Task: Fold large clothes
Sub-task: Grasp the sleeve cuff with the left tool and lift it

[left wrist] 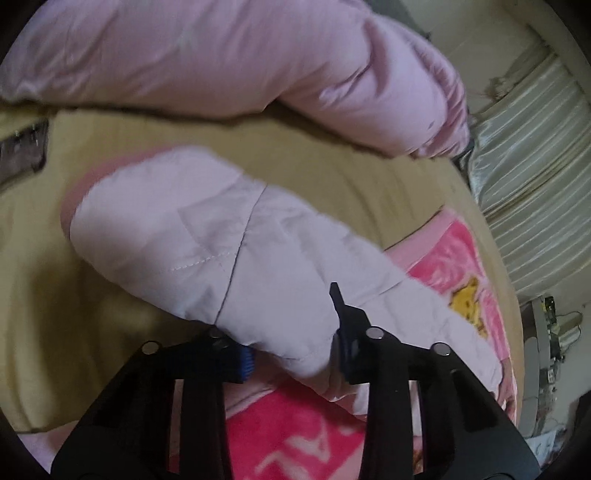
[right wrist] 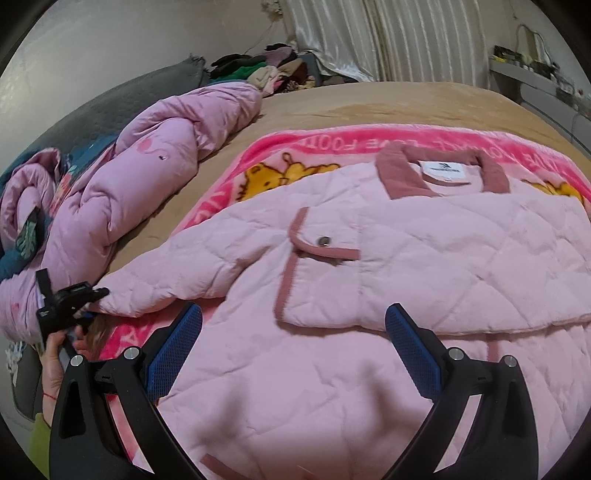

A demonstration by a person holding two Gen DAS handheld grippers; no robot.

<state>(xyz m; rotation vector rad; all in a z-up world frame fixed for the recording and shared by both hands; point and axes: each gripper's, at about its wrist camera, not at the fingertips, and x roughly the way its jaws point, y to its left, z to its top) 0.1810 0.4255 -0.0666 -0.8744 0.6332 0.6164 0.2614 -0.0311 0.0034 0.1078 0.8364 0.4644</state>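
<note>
A pale pink quilted jacket (right wrist: 424, 236) with a darker pink collar lies spread on a pink cartoon blanket (right wrist: 295, 147) on the bed. My left gripper (left wrist: 291, 350) is shut on the cuff end of the jacket's sleeve (left wrist: 207, 236); in the right wrist view this gripper (right wrist: 74, 299) holds the sleeve tip at the far left, off the blanket's edge. My right gripper (right wrist: 291, 343) is open and empty, hovering over the jacket's lower body below the chest pocket (right wrist: 317, 258).
A bunched pink duvet (right wrist: 147, 166) lies along the left of the bed, also in the left wrist view (left wrist: 229, 62). A tan sheet (right wrist: 369, 99) covers the mattress. A pile of clothes (right wrist: 266, 70) and curtains (right wrist: 388, 33) stand at the back.
</note>
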